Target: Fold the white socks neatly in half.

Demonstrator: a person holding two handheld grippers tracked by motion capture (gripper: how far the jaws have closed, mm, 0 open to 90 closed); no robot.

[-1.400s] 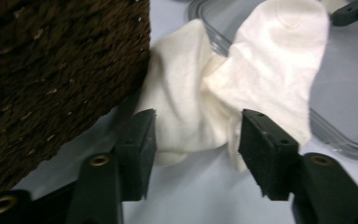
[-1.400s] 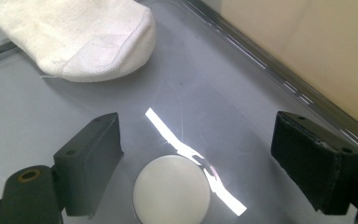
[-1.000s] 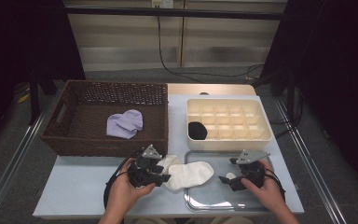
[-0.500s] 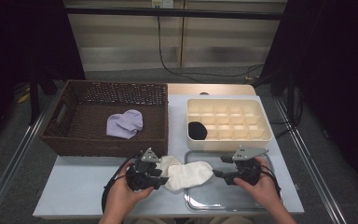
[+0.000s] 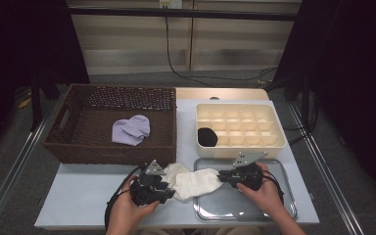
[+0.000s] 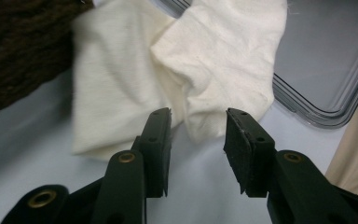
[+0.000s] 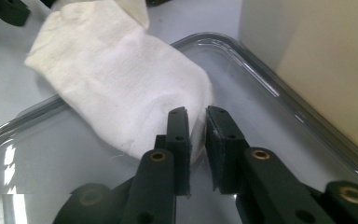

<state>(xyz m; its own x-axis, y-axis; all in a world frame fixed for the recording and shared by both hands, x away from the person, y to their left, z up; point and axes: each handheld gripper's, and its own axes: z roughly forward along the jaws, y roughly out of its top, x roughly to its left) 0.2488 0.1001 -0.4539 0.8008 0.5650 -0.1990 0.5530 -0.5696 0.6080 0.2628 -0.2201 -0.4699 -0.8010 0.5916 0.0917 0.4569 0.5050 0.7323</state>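
Observation:
A white sock (image 5: pixel 196 182) lies across the table, its toe end over the left rim of a grey tray (image 5: pixel 274 208). My left gripper (image 5: pixel 170 190) is at the sock's crumpled left end. In the left gripper view the left gripper (image 6: pixel 198 128) is open, and the sock (image 6: pixel 214 60) has its edge just reaching between the jaw tips. My right gripper (image 5: pixel 222 176) is at the toe end over the tray. In the right gripper view the right gripper (image 7: pixel 199 128) has its jaws drawn close, with the sock (image 7: pixel 116 79) pinched in the narrow gap.
A brown wicker basket (image 5: pixel 78 144) at back left holds a lilac sock (image 5: pixel 131 129). A cream divided box (image 5: pixel 279 143) behind the tray has a black rolled item (image 5: pixel 207 137) in its front-left cell. The basket wall and the box stand close behind the grippers.
My right gripper has moved left across the tray to the sock's toe. The left gripper and the sock stay about where they were.

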